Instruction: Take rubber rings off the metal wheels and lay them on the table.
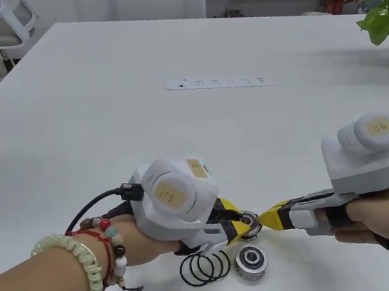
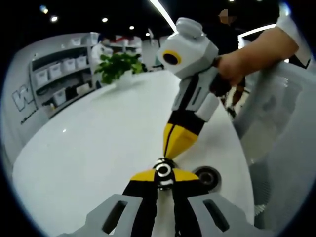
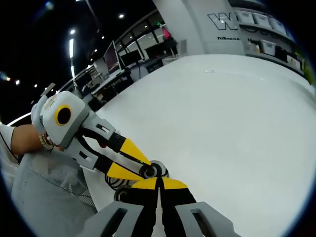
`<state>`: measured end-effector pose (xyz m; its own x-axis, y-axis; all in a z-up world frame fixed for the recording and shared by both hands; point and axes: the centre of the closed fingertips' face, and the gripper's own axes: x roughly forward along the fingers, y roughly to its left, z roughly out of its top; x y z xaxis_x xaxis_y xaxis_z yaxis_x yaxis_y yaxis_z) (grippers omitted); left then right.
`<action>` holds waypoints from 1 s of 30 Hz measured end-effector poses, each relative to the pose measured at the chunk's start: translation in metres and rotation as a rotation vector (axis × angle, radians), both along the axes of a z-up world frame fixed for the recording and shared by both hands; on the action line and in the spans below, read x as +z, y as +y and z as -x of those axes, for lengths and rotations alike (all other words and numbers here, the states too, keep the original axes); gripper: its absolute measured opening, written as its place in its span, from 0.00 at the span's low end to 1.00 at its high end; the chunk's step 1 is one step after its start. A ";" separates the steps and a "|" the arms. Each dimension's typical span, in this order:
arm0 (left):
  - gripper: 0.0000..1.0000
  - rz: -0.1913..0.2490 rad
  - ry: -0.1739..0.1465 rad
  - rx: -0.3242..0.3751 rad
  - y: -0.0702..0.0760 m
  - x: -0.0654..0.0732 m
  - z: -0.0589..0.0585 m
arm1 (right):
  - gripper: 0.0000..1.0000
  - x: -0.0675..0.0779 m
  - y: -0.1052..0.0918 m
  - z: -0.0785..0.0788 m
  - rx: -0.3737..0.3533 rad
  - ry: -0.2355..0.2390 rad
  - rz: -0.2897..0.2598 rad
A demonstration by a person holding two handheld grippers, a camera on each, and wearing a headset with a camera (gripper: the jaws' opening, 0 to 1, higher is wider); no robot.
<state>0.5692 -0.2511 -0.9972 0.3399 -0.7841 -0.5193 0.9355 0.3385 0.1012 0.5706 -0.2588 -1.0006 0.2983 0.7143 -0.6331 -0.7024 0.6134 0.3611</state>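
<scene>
Wheel is being clamped by the left gripper; the right gripper, jaws together at its rim, may be pinching the ring too thinly, so slipping is being risked.

**Open desk beyond, crowded front edge**

The desk is wide open past the tools, apart from a flat power strip midway and a plant far right. At the front edge, rubber rings and a metal wheel lie just below the left tool and right tool, which meet tip to tip.
</scene>
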 end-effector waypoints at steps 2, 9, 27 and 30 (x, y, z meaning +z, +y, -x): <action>0.11 0.002 0.000 0.000 0.000 0.000 0.000 | 0.00 0.000 0.000 0.000 0.005 -0.005 0.006; 0.11 0.005 -0.001 0.001 0.000 0.000 0.001 | 0.00 0.000 0.001 -0.001 0.014 -0.012 0.012; 0.11 0.015 0.005 0.005 0.000 0.000 0.000 | 0.00 0.001 0.002 -0.001 0.028 -0.024 0.020; 0.11 0.016 0.005 0.006 0.000 0.000 0.000 | 0.00 0.001 0.003 -0.001 0.029 -0.026 0.020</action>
